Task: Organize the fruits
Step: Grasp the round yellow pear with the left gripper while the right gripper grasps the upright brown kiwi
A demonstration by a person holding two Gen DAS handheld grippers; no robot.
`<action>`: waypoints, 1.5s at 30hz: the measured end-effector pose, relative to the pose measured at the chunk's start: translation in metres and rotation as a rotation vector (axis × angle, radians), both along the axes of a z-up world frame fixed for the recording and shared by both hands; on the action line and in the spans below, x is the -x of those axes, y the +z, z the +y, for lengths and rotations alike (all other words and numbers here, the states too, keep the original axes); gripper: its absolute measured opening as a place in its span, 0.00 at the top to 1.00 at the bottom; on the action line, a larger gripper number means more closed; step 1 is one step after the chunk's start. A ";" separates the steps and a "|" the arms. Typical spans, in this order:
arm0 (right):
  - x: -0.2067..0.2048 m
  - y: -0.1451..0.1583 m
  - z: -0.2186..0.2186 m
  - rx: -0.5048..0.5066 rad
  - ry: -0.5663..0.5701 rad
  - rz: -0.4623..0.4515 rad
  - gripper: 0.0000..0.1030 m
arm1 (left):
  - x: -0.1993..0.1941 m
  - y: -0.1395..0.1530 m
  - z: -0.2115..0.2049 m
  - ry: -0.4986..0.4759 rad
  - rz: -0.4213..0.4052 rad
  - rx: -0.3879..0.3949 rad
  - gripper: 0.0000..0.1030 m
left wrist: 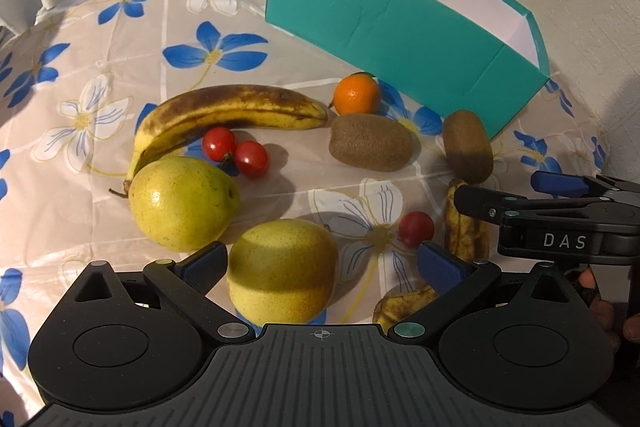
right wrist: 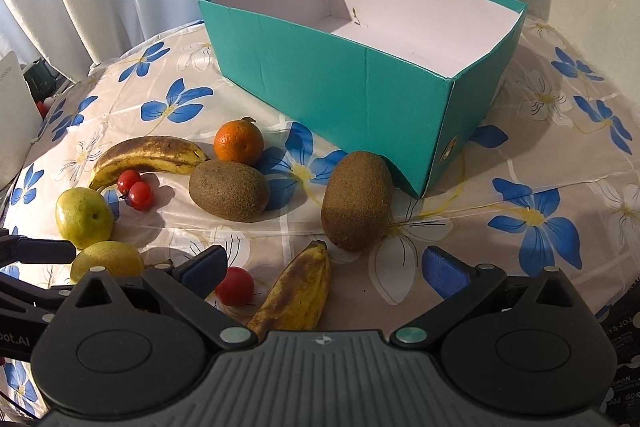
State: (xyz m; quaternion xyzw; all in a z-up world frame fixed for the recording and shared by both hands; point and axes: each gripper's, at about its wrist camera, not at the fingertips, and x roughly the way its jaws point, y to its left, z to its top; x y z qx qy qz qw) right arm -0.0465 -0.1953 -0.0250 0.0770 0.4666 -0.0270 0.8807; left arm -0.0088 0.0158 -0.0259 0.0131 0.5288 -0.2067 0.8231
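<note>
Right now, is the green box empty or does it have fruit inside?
Empty as far as visible: the right wrist view shows the teal box with bare white walls and floor; the near part of the floor is hidden.

Left gripper [left wrist: 320, 263] and right gripper [right wrist: 326, 267] hover, jaws spread wide.

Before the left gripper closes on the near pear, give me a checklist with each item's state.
1. Left gripper open: ok.
2. Near pear between its fingers: ok.
3. Second pear clear of the fingers: ok, though close.
4. Right gripper open, holding nothing: ok.
5. Teal box empty and open-topped: ok.
6. Pads level with the pear's widest part: cannot tell.
</note>
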 end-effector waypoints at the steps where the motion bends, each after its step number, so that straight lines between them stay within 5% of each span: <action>1: 0.000 0.000 -0.001 0.001 -0.001 0.001 0.00 | 0.000 -0.001 -0.001 0.000 -0.003 -0.012 0.03; 4: -0.001 -0.001 -0.003 0.002 -0.008 0.007 0.00 | -0.002 -0.005 -0.003 0.011 -0.024 -0.076 0.19; 13: 0.001 0.001 -0.009 0.010 -0.036 0.008 0.00 | -0.009 -0.022 -0.003 0.004 0.026 -0.125 0.31; 25: 0.002 0.000 -0.013 0.034 -0.064 0.028 0.00 | -0.006 -0.028 -0.007 -0.026 -0.009 -0.132 0.32; 31: -0.001 0.004 -0.021 0.018 -0.066 -0.011 0.01 | 0.005 -0.006 -0.005 -0.049 -0.052 -0.081 0.32; 36: -0.017 0.002 -0.025 0.003 -0.084 -0.027 0.13 | 0.006 0.014 -0.007 -0.054 -0.110 -0.043 0.32; 42: -0.043 -0.019 -0.027 -0.035 -0.093 0.035 0.45 | 0.003 0.025 -0.009 -0.063 -0.150 -0.034 0.32; 45: -0.049 -0.028 -0.030 -0.058 -0.099 0.063 0.48 | 0.001 0.026 -0.009 -0.063 -0.153 -0.033 0.32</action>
